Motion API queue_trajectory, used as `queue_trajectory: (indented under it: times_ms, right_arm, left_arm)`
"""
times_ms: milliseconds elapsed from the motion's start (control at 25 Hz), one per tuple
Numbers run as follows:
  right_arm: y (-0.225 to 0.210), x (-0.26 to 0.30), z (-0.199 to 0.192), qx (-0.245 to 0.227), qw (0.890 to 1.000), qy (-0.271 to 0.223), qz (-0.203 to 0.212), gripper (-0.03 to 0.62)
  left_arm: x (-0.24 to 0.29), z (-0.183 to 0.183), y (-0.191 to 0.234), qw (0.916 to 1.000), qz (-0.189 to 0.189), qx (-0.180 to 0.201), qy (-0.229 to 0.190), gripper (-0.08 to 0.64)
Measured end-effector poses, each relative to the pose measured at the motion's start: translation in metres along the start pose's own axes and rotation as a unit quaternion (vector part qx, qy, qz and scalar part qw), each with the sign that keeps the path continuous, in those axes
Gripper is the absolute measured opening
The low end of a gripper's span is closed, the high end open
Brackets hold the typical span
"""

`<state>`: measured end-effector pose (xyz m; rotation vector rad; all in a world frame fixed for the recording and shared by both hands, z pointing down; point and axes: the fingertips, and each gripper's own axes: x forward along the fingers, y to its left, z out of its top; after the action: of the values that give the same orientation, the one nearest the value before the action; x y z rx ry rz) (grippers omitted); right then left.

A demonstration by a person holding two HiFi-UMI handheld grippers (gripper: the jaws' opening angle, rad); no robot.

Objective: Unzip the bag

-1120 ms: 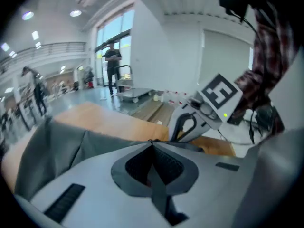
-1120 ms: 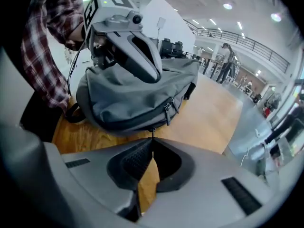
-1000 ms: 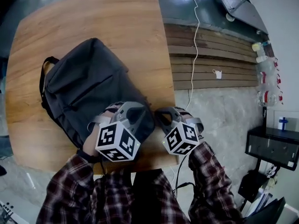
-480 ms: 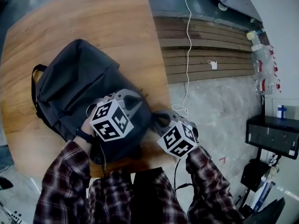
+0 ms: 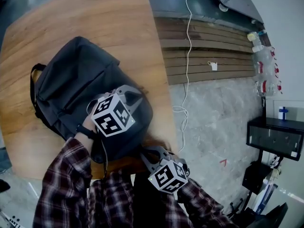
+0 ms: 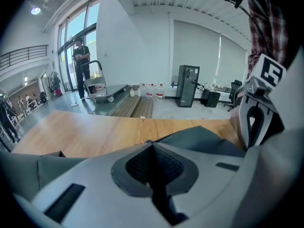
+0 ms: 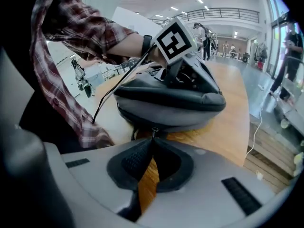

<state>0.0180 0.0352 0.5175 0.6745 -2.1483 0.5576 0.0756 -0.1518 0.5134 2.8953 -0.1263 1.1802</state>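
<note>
A dark grey backpack lies flat on the round wooden table. My left gripper rests on top of the bag's near end, jaws shut and pinching its fabric. My right gripper sits below the bag's near end at the table's front edge. In the right gripper view its tips are closed on the small metal zipper pull, which hangs under the bag's bulging end. The left gripper shows there on top of the bag.
The table's right edge runs close beside the bag. On the floor to the right lie a slatted wooden platform and a white cable. Bottles and a black cabinet stand at the far right. A person with a cart stands far off.
My right gripper has moved from the bag's right side down and left, round its near end toward the person. The left gripper has stayed on top of the bag.
</note>
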Motion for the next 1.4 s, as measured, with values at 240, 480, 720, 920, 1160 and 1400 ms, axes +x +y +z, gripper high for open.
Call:
queue_trajectory:
  times_ms: [240,480,720,920,1160,1400]
  right_arm:
    - [-0.047,0.007,-0.001,-0.059,0.997,0.008,-0.045,0.018]
    - [-0.098,0.027,0.034,-0.12,0.99,-0.003,-0.067,0.018]
    - [-0.144,0.056,0.082,-0.142,0.988,-0.012,-0.066,0.018]
    - [-0.179,0.071,0.112,-0.124,0.99,-0.023,-0.069,0.018]
    - [-0.178,0.073,0.118,-0.113,0.991,-0.009,-0.07,0.018]
    - [-0.165,0.059,0.104,-0.094,0.993,-0.014,-0.074,0.018]
  left_arm:
    - [-0.018,-0.038,0.037,0.9949,0.079,-0.06,0.018,0.008]
    - [-0.078,-0.103,0.068,0.9651,0.188,-0.179,0.035,0.008]
    - [-0.123,-0.139,0.062,0.9509,0.232,-0.194,0.064,0.008]
    - [-0.116,-0.098,0.033,0.9673,0.193,-0.161,0.036,0.008]
    - [-0.072,-0.079,0.031,0.9743,0.168,-0.146,0.032,0.008]
    - [-0.071,-0.083,0.037,0.969,0.172,-0.177,0.012,0.008]
